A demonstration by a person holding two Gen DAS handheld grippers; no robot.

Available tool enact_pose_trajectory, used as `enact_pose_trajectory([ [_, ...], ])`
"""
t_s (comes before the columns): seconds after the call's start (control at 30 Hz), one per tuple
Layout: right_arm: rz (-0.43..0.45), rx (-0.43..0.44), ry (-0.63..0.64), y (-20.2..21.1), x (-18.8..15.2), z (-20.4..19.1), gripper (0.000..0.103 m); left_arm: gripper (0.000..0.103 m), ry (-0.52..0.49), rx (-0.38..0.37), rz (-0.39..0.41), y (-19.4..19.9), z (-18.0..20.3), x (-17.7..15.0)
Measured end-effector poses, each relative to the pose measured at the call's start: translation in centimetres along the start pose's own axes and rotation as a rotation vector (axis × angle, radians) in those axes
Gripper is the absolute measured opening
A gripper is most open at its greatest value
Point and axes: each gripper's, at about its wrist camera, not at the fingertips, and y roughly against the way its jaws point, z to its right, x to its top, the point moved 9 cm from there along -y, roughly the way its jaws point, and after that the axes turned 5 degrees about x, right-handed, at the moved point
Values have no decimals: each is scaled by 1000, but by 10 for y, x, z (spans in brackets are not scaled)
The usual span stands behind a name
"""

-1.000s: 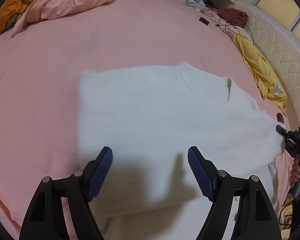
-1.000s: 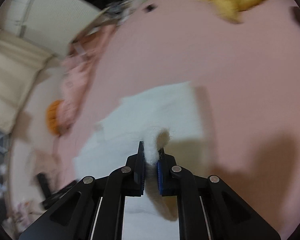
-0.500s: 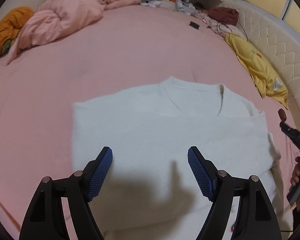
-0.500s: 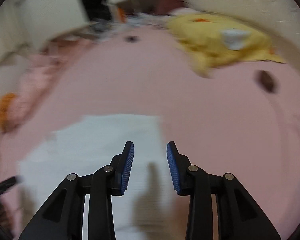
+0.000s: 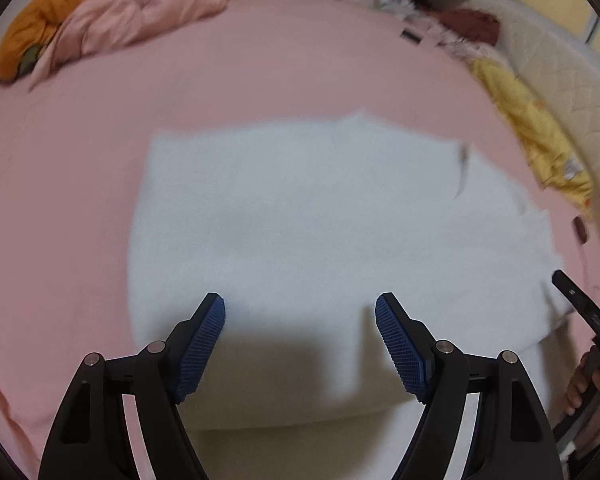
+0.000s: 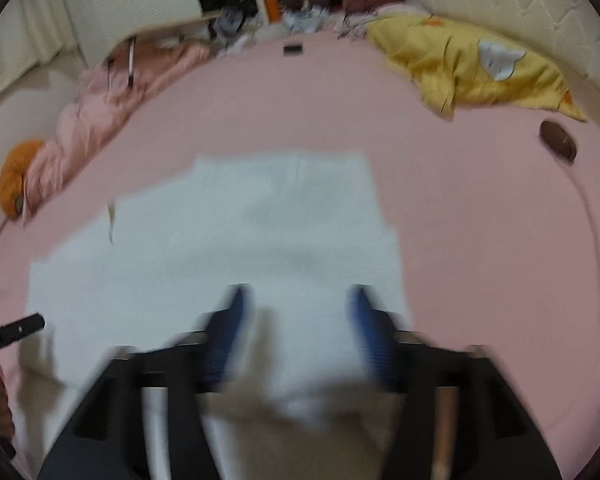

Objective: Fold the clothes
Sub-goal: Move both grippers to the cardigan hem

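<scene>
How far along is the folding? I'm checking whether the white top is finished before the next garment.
Partly done: the white sweater lies flat on the pink bed, one side apparently folded in. In hand: nothing. The right tool has just been opening, with nothing pinched between its pads, and the left tool hangs open above the fabric. Left: the remaining folds; the yellow garment lies unfolded.

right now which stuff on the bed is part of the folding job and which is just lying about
Part of the job:
- white sweater, spread flat on the pink bed
- left claw, open above it
- right claw, jaws just opened, nothing between them

Just lying about:
- yellow blanket
- pink duvet
- orange bundle
- maroon garment
- small brown object
</scene>
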Motion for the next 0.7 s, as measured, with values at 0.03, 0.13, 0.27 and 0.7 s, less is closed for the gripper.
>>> enact_pose_trajectory([
  [0.03, -23, -22, 47, -10, -9, -2, 69, 80, -19, 13, -2, -3, 2, -1],
  [0.13, -60, -62, 62, -3, -4, -2, 70, 81, -25, 32, -40, 1, 6, 3],
  [0.27, -4, -41, -28, 53, 23, -11, 70, 81, 6, 47, 15, 56, 4, 14],
  [0.7, -49, -50, 48, 202, -109, -71, 70, 83, 33, 19, -92, 156, 18, -144],
])
